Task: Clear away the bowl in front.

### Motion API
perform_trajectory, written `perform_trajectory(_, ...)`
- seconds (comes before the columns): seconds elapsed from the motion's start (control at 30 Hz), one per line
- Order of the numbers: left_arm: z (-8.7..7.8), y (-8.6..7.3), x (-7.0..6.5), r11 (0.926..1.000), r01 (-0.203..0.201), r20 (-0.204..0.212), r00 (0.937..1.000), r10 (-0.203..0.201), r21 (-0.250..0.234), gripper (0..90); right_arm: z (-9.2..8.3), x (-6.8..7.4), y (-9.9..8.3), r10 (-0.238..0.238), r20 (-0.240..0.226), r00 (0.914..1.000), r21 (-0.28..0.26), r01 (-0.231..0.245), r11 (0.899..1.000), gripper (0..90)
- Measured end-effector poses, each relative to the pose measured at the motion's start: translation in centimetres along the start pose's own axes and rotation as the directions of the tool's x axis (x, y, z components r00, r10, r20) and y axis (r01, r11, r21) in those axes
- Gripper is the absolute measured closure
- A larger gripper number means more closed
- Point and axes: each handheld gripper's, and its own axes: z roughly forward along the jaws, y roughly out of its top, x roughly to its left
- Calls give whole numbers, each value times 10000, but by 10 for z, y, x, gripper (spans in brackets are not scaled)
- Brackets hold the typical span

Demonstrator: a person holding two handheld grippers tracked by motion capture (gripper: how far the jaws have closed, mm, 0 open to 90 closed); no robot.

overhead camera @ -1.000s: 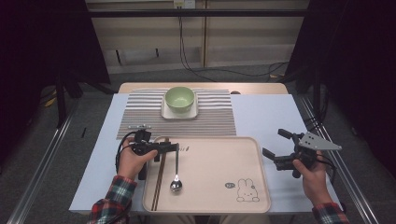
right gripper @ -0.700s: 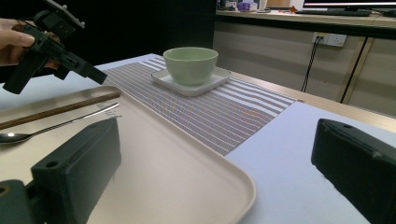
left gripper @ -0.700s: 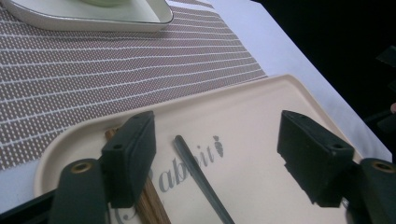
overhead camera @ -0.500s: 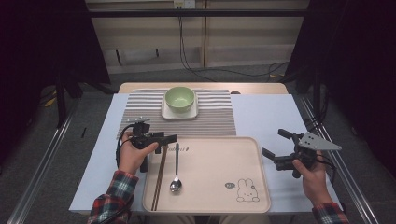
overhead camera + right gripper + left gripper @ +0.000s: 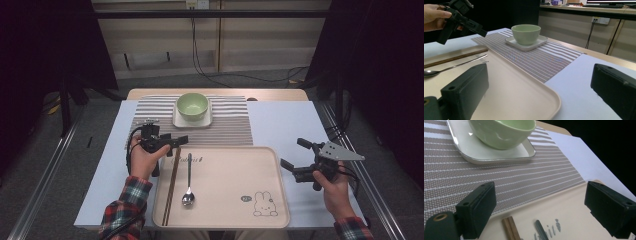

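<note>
**Open tongs above the spoon and chopsticks**

Dark curtains stand around a pale blue tabletop (image 5: 295,125) with a striped mat (image 5: 230,127) and a beige tray (image 5: 235,175) on it. A hand holds the left tongs (image 5: 175,142) just over the far left edge of the tray, pointing sideways. Their jaws have just been opening and are wide now, with nothing between them. The right tongs (image 5: 295,160) hang beside the right edge of the tray, jaws wide and empty too.

The spoon (image 5: 188,185) is shiny metal and lies flat on the tray. Two brown chopsticks (image 5: 171,187) lie just beside it, on its left. A green bowl (image 5: 192,106) sits on a white dish (image 5: 192,120) on the mat.

In the left gripper view, the spoon and chopsticks are cut off at the bottom edge.
</note>
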Motion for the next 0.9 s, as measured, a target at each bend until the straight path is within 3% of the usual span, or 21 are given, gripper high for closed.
perform_trajectory(0.17,4,5,5,9998,47,-378,9993,-55,-218,102,0,0,0,26,31,10000,-17,-26,10000,10)
perform_trajectory(0.9,24,36,16,9977,281,-1279,9911,-359,-621,102,2,-2,1,51,24,10000,-4,-51,10000,10)
